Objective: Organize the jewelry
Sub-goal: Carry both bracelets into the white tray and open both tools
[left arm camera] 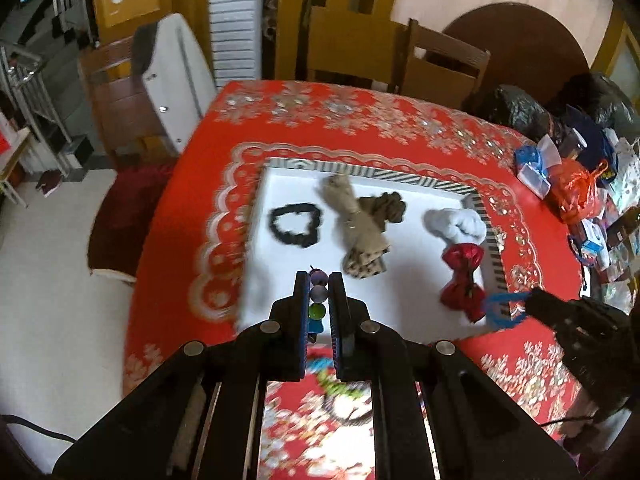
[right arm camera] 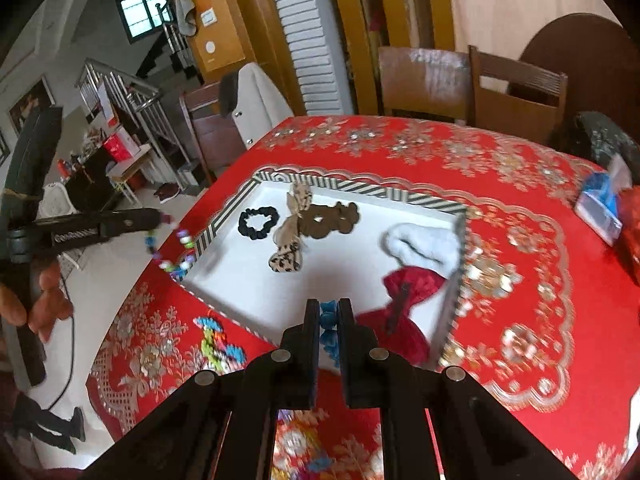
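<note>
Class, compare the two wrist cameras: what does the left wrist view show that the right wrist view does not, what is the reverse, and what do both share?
Only the left wrist view shows the orange bag. Only the right wrist view shows the person's hand on the left gripper's handle, and the bright beaded piece on the cloth. Both show the striped tray, the black scrunchie and the red bow.

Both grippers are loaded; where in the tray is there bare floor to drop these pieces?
Inside the tray, bare white floor lies near its front-left corner, bordered by the black scrunchie, the leopard bow and the red bow. The back and right side are crowded: brown scrunchie, white scrunchie.
</note>
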`<action>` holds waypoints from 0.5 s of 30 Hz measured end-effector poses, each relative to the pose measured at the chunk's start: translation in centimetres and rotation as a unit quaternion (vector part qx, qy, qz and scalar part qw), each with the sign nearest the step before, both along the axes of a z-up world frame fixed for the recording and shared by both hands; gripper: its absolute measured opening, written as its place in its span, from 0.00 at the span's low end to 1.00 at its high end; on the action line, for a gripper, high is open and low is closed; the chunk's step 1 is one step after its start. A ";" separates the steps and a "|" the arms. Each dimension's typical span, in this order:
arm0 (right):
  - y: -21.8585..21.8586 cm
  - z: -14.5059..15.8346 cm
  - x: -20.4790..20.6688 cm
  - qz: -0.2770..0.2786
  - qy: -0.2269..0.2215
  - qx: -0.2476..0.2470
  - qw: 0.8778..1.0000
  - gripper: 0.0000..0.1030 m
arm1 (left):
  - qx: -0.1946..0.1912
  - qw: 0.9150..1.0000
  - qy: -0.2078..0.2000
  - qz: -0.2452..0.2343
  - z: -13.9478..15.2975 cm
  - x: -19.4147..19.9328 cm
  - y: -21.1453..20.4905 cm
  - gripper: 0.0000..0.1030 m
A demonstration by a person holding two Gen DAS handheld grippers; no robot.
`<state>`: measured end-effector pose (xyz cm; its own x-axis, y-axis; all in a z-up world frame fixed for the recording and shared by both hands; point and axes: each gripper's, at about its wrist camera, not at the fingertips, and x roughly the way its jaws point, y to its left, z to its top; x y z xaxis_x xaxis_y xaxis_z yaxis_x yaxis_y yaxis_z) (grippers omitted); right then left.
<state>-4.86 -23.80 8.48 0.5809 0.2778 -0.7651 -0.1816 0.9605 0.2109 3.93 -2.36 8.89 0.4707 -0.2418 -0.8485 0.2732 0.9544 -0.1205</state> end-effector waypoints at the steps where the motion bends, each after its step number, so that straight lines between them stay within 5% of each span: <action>1: 0.3 -0.3 0.5 0.003 0.004 0.002 1.000 0.08 | -0.002 1.000 0.008 -0.004 -0.6 0.6 -0.7 0.08; 15: 0.8 -8.5 12.3 -0.006 0.079 -0.023 0.997 0.08 | 0.041 0.994 0.091 0.040 -9.9 6.3 1.6 0.08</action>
